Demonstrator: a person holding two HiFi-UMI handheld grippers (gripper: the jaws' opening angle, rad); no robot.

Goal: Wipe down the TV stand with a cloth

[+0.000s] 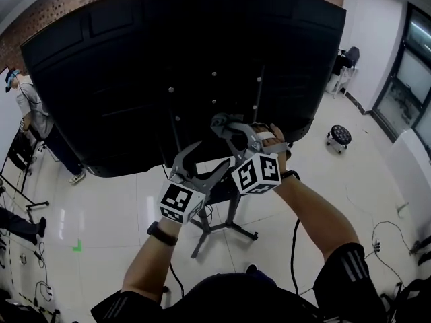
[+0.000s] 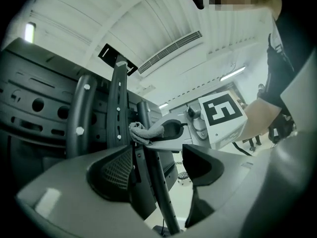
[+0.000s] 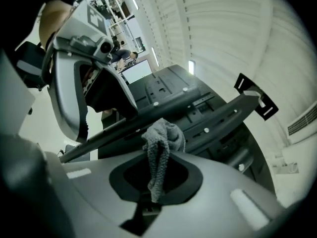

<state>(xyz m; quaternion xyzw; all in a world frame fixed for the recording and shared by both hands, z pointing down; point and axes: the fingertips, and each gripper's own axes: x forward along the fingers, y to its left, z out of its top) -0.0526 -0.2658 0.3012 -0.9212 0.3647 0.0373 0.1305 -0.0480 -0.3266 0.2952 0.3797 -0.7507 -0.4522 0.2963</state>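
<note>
The TV stand's black pole point(image 1: 233, 206) rises from its splayed feet point(image 1: 225, 230) to the back of a large black TV point(image 1: 188, 59). My left gripper point(image 1: 204, 165) is open, one jaw on each side of the slanted pole point(image 2: 157, 192), as the left gripper view shows. My right gripper point(image 1: 229, 132) is higher up by the mount and is shut on a grey cloth point(image 3: 161, 150). The cloth bunches at the jaw tips against a black mount bar point(image 3: 198, 120). From the left gripper point(image 2: 158, 170), the cloth point(image 2: 143, 131) lies against the upright rails.
A person point(image 1: 27, 110) stands at the far left beside a thin-legged frame point(image 1: 20, 180). A small round stool point(image 1: 339, 137) is at the right. Cables point(image 1: 377, 244) trail over the glossy white floor.
</note>
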